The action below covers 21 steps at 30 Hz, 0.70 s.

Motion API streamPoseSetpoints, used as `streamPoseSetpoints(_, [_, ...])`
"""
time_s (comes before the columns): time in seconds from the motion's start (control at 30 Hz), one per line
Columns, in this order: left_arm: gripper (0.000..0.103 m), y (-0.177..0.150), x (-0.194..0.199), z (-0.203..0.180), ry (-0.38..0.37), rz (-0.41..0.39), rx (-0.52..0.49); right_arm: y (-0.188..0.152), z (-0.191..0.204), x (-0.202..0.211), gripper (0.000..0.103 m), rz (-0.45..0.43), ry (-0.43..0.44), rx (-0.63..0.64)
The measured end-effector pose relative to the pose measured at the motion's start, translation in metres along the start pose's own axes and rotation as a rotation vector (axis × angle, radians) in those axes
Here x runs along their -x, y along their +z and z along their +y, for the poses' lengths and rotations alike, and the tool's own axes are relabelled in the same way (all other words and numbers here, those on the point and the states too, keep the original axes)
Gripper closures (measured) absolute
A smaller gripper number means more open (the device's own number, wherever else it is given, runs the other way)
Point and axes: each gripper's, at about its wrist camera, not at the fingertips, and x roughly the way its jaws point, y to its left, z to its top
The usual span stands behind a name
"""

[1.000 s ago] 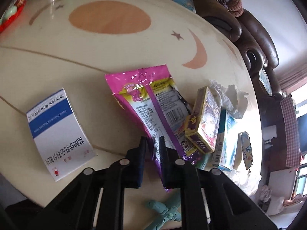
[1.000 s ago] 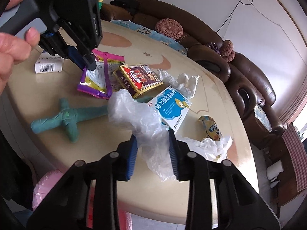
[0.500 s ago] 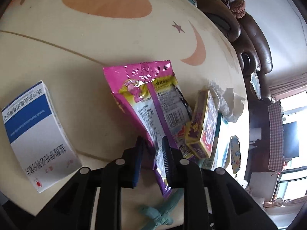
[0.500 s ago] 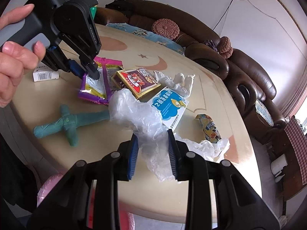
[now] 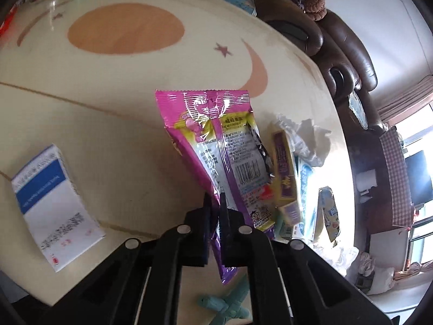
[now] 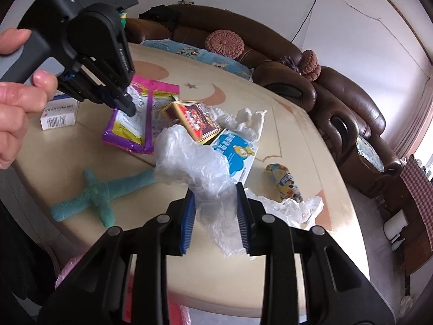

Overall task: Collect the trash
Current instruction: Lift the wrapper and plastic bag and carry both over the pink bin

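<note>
The pink wrapper (image 5: 222, 151) is pinched at its lower edge by the left gripper (image 5: 213, 211), probably to lift it off the table (image 5: 108, 124). A crumpled plastic bag (image 6: 200, 168) is clamped in the right gripper (image 6: 215, 216), apparently for disposal.

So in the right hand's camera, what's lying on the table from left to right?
White medicine box → pink snack wrapper → gold box → blue cartoon box → small yellow candy packet.
</note>
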Motion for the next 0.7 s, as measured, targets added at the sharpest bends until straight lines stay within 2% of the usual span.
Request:
streamPoseSetpoints(0.27, [0.097, -0.010, 0.046, -0.008, 0.117, -0.122, -0.082, 0.008, -0.003, 0.023, 0.074, -0.037, -0.018, -0.025])
streamPoseSetpoints(0.43, [0.097, -0.030, 0.079, -0.012, 0.177, -0.187, -0.144, 0.017, -0.002, 0.042, 0.074, -0.054, -0.025, -0.039])
streamPoseSetpoints(0.57, [0.097, -0.038, 0.092, -0.015, 0.180, -0.200, -0.173, 0.026, 0.001, 0.054, 0.074, -0.073, -0.035, -0.030])
streamPoseSetpoints(0.7, [0.097, -0.048, 0.114, -0.014, 0.180, -0.227, -0.189, 0.036, -0.008, 0.068, 0.074, -0.082, 0.003, -0.081])
